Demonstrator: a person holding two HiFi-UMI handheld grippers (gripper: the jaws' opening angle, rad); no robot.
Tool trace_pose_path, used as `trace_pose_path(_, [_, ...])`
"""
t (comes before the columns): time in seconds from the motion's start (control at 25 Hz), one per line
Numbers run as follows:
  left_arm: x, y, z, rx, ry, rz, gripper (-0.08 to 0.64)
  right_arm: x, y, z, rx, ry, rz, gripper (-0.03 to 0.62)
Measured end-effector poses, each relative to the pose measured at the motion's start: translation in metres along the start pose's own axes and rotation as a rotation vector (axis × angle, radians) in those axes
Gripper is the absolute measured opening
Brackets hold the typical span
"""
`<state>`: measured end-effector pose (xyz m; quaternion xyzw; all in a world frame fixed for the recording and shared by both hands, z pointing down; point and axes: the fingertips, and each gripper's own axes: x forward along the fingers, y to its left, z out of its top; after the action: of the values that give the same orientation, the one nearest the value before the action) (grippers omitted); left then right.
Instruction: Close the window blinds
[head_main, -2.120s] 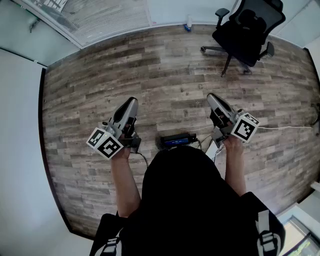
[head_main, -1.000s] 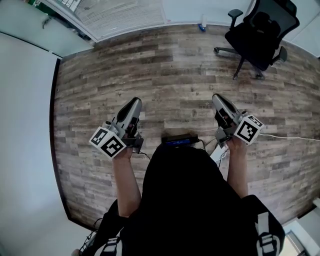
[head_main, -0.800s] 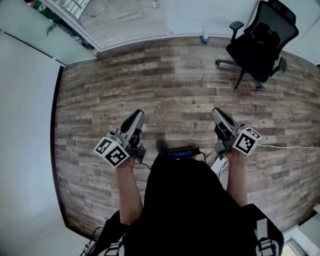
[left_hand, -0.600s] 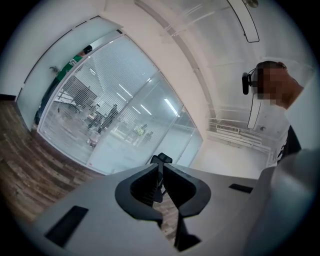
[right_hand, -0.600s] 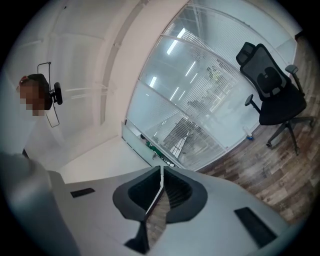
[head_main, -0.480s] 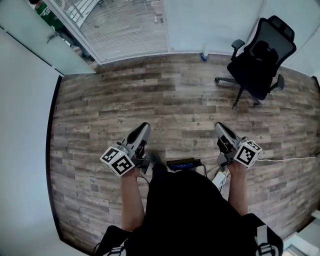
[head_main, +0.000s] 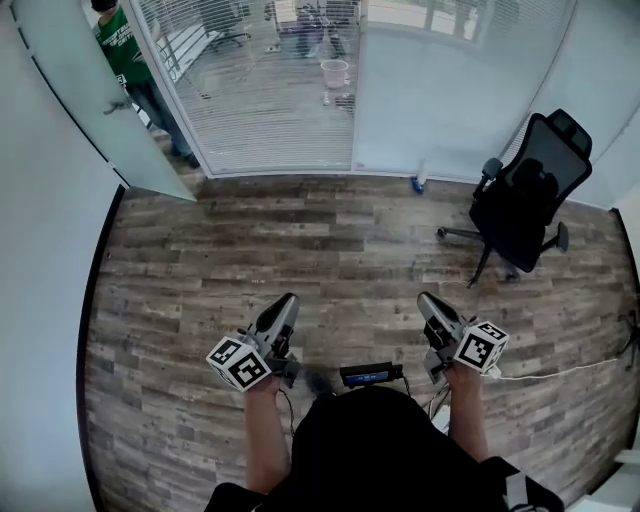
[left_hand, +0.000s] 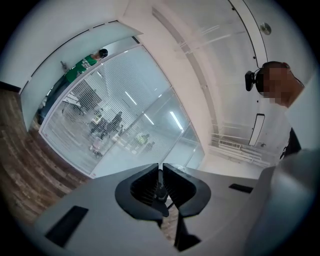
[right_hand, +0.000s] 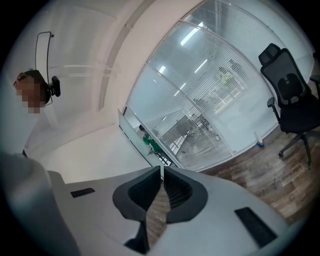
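The window blinds (head_main: 270, 90) hang behind the glass wall at the far end of the wood floor. Their slats stand open, so the room beyond shows through. The same blinds (left_hand: 95, 120) fill the middle left of the left gripper view, and the blinds (right_hand: 210, 115) show at the upper right of the right gripper view. My left gripper (head_main: 287, 300) and right gripper (head_main: 425, 298) are held level over the floor, well short of the glass. The left gripper (left_hand: 160, 166) is shut on nothing, and so is the right gripper (right_hand: 161, 169).
A black office chair (head_main: 525, 200) stands at the right near the glass wall. An open glass door (head_main: 100, 120) leans in at the upper left, with a person in a green shirt (head_main: 125, 50) behind it. A white cable (head_main: 560, 372) lies on the floor at the right.
The glass wall and blinds have come much further into the head view and the chair has slid down the picture. Both grippers sit lower in the frame and have stayed shut.
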<state>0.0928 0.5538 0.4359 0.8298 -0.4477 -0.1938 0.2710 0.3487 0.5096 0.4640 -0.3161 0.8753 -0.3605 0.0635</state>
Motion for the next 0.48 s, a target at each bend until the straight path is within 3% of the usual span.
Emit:
trace_pose_path(0.32, [-0.005,0.046,0.055,-0.005,-0.045,-0.022,0.037,0.061,0.02,0.004,-0.032,0.018,-0.021,0.023])
trace_pose_path(0.48, [-0.005,0.059,0.056,-0.017,-0.02,-0.004,0.037,0.072,0.017,-0.002,0.0,0.029,-0.045,0.023])
